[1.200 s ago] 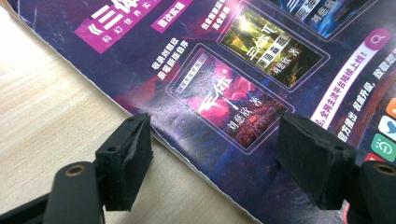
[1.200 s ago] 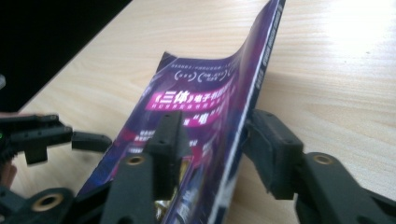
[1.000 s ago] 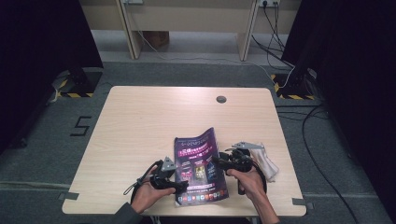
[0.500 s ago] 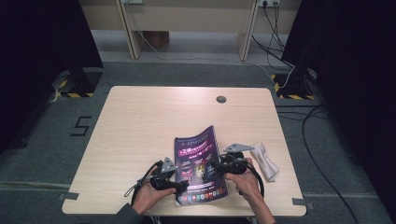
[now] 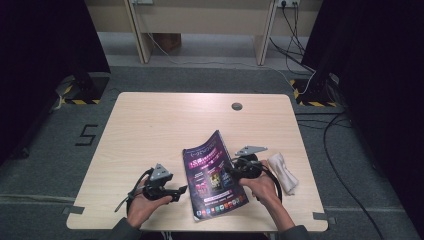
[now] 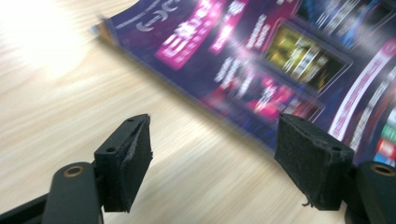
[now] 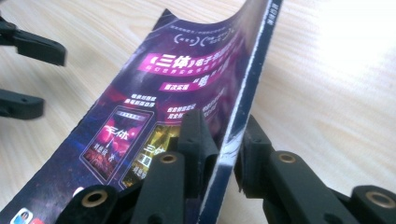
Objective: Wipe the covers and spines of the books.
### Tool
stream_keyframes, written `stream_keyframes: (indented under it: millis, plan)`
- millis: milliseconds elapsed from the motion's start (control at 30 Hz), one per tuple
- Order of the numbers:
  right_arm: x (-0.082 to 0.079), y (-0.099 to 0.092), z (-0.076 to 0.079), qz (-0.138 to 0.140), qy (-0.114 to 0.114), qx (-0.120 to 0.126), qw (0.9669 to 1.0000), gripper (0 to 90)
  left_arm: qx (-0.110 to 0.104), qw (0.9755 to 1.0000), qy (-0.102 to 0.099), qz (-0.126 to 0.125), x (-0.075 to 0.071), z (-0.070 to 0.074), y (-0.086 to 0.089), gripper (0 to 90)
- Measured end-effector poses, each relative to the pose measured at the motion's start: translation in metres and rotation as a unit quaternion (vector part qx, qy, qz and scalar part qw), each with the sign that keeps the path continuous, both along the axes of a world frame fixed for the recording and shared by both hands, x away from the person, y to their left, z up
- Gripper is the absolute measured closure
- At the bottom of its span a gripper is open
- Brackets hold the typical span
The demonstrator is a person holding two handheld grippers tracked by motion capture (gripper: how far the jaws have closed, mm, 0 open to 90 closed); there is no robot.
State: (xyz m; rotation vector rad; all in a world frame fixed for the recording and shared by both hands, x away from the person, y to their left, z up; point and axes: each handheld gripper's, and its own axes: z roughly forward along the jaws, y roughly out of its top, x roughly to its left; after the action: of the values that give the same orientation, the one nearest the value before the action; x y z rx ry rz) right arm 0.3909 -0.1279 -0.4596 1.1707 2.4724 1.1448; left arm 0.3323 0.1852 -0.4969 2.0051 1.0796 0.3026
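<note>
We see purple magazine [image 5: 215,175], right edge lifted, clamped in closing right gripper [image 7: 229,154] jaws; left gripper [image 6: 215,163] jaws open beside it.

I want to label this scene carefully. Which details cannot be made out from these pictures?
- Magazine cover print: left gripper view, smeared by motion blur.
- Magazine's underside: right gripper view, turned away; the right hand-held gripper clamps its edge.
- White cloth: high view, too small to identify, partly behind the right hand.

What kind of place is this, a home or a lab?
Most likely a lab or recording studio: a bare wooden table on grey carpet, black curtains on both sides, and yellow-black hazard tape with cables on the floor.
</note>
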Motion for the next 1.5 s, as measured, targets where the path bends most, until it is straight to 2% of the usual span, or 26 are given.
stream_keyframes:
  millis: [133, 367, 400, 433, 500, 600, 633, 667, 700, 800, 833, 867, 933, 967, 1000, 1033, 1067, 1100, 1167, 1200, 1233, 1300, 1333, 1367, 1467, 1500]
  plan:
    - [0.008, 0.009, 0.013, 0.011, -0.006, -0.030, 0.9995, 77.7, -0.019, 0.9995, 0.022, 0.015, -0.001, -0.006, 0.014, 26.6]
    - [0.024, 0.030, 0.036, 0.036, -0.023, -0.101, 0.9940, 81.7, -0.021, 0.9995, 0.019, 0.015, -0.001, -0.005, 0.015, 27.2]
    - [0.024, 0.030, 0.036, 0.036, -0.023, -0.101, 0.9940, 81.7, -0.021, 0.9995, 0.019, 0.015, -0.001, -0.005, 0.015, 27.3]
    - [0.030, 0.035, 0.046, 0.043, -0.034, -0.126, 0.9905, 82.8, -0.021, 0.9995, 0.019, 0.016, 0.000, -0.005, 0.015, 27.4]
    - [0.033, 0.039, 0.054, 0.043, -0.041, -0.146, 0.9875, 83.7, -0.023, 0.9994, 0.018, 0.020, 0.000, -0.005, 0.016, 27.5]
    - [0.039, 0.046, 0.071, 0.047, -0.061, -0.180, 0.9807, 83.9, -0.022, 0.9994, 0.016, 0.021, 0.001, -0.004, 0.017, 27.6]
    - [0.039, 0.046, 0.071, 0.047, -0.061, -0.180, 0.9807, 83.9, -0.022, 0.9994, 0.016, 0.021, 0.001, -0.004, 0.017, 27.6]
    - [0.045, 0.053, 0.083, 0.040, -0.076, -0.214, 0.9729, 84.0, -0.024, 0.9994, 0.016, 0.021, 0.000, -0.004, 0.017, 27.6]
    - [0.048, 0.054, 0.087, 0.043, -0.086, -0.228, 0.9688, 84.0, -0.024, 0.9994, 0.016, 0.021, 0.000, -0.004, 0.017, 27.6]
    - [0.056, 0.060, 0.099, 0.031, -0.096, -0.250, 0.9631, 84.0, -0.020, 0.9995, 0.016, 0.017, 0.000, -0.004, 0.015, 27.7]
    - [0.059, 0.062, 0.103, 0.033, -0.103, -0.262, 0.9590, 84.0, -0.019, 0.9996, 0.015, 0.016, 0.000, -0.004, 0.015, 27.7]
    - [0.061, 0.064, 0.106, 0.031, -0.108, -0.270, 0.9562, 84.0, -0.019, 0.9996, 0.015, 0.016, 0.000, -0.004, 0.014, 27.7]
    - [0.064, 0.068, 0.109, 0.033, -0.113, -0.278, 0.9533, 84.0, -0.018, 0.9996, 0.016, 0.015, -0.001, -0.004, 0.014, 27.8]
    - [0.064, 0.071, 0.109, 0.029, -0.115, -0.290, 0.9496, 84.0, -0.018, 0.9996, 0.016, 0.014, -0.001, -0.004, 0.014, 27.8]
    - [0.064, 0.074, 0.108, 0.034, -0.124, -0.304, 0.9441, 84.0, -0.018, 0.9996, 0.015, 0.013, -0.001, -0.004, 0.014, 27.8]
    - [0.063, 0.076, 0.107, 0.036, -0.128, -0.309, 0.9417, 84.0, -0.018, 0.9997, 0.014, 0.013, -0.001, -0.004, 0.014, 27.8]
    - [0.063, 0.077, 0.107, 0.039, -0.128, -0.305, 0.9430, 84.1, -0.017, 0.9997, 0.013, 0.013, -0.001, -0.004, 0.013, 27.8]
    - [0.060, 0.078, 0.107, 0.037, -0.123, -0.296, 0.9466, 84.0, -0.015, 0.9997, 0.012, 0.012, -0.001, -0.004, 0.013, 27.8]
    - [0.055, 0.079, 0.108, 0.052, -0.126, -0.292, 0.9466, 84.0, -0.015, 0.9997, 0.014, 0.012, -0.001, -0.004, 0.013, 27.8]
    - [0.050, 0.081, 0.108, 0.060, -0.127, -0.294, 0.9455, 84.0, -0.014, 0.9997, 0.013, 0.013, -0.001, -0.004, 0.013, 27.8]
    - [0.045, 0.083, 0.107, 0.065, -0.123, -0.291, 0.9465, 84.0, -0.014, 0.9997, 0.014, 0.013, -0.001, -0.004, 0.013, 27.8]
    - [0.038, 0.087, 0.107, 0.084, -0.128, -0.294, 0.9436, 84.0, -0.015, 0.9997, 0.013, 0.016, -0.001, -0.004, 0.013, 27.8]
    - [0.034, 0.089, 0.105, 0.090, -0.125, -0.288, 0.9452, 84.0, -0.015, 0.9997, 0.013, 0.016, -0.001, -0.004, 0.014, 27.7]
    - [0.030, 0.091, 0.103, 0.098, -0.123, -0.286, 0.9453, 84.0, -0.015, 0.9997, 0.012, 0.018, 0.000, -0.004, 0.014, 27.6]
    - [0.020, 0.098, 0.097, 0.117, -0.123, -0.288, 0.9424, 84.0, -0.017, 0.9995, 0.011, 0.023, 0.000, -0.003, 0.016, 27.3]
    - [0.017, 0.100, 0.095, 0.120, -0.116, -0.283, 0.9445, 84.0, -0.018, 0.9995, 0.011, 0.024, 0.000, -0.003, 0.017, 27.3]
